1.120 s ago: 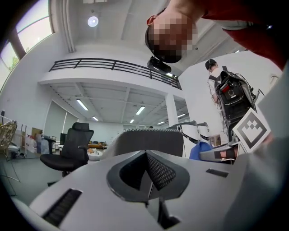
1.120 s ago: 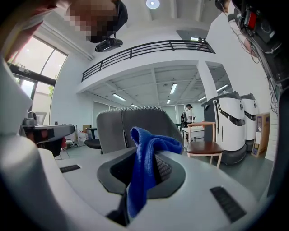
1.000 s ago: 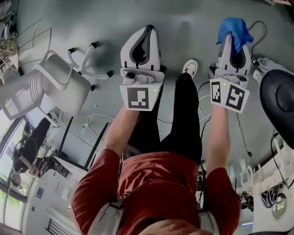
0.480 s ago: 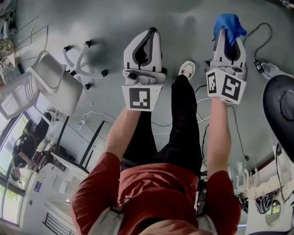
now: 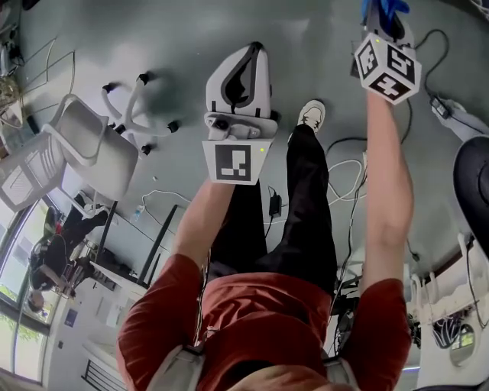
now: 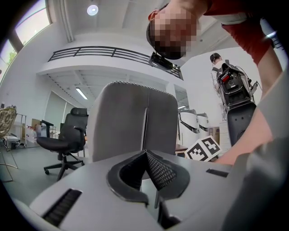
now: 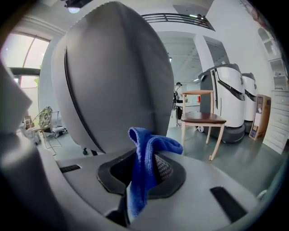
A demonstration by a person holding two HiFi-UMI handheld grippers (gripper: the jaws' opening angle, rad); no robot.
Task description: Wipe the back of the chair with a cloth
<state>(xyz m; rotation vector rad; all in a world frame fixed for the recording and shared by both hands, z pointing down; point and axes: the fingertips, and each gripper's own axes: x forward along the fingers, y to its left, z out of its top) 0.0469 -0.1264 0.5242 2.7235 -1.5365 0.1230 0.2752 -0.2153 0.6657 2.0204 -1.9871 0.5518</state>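
My right gripper point(image 5: 380, 23) reaches out to the top edge of the head view, shut on a blue cloth point(image 5: 390, 6). In the right gripper view the cloth point(image 7: 143, 171) is pinched between the shut fingers point(image 7: 113, 76) and a loose tail hangs toward the camera. A wooden chair with a brown seat point(image 7: 201, 119) stands ahead to the right, some way off. My left gripper point(image 5: 246, 57) is held out over the floor, shut and holding nothing point(image 6: 144, 90). A white swivel chair point(image 5: 85, 145) stands on the floor at the left.
A black office chair point(image 6: 67, 135) stands to the left in the left gripper view, and another dark seat point(image 5: 475, 183) sits at the head view's right edge. Cables point(image 5: 345, 164) trail over the grey floor by my feet. White machines point(image 7: 228, 101) stand behind the wooden chair.
My right gripper has moved forward and up to the top edge of the head view, carrying the blue cloth. The left gripper has hardly moved.
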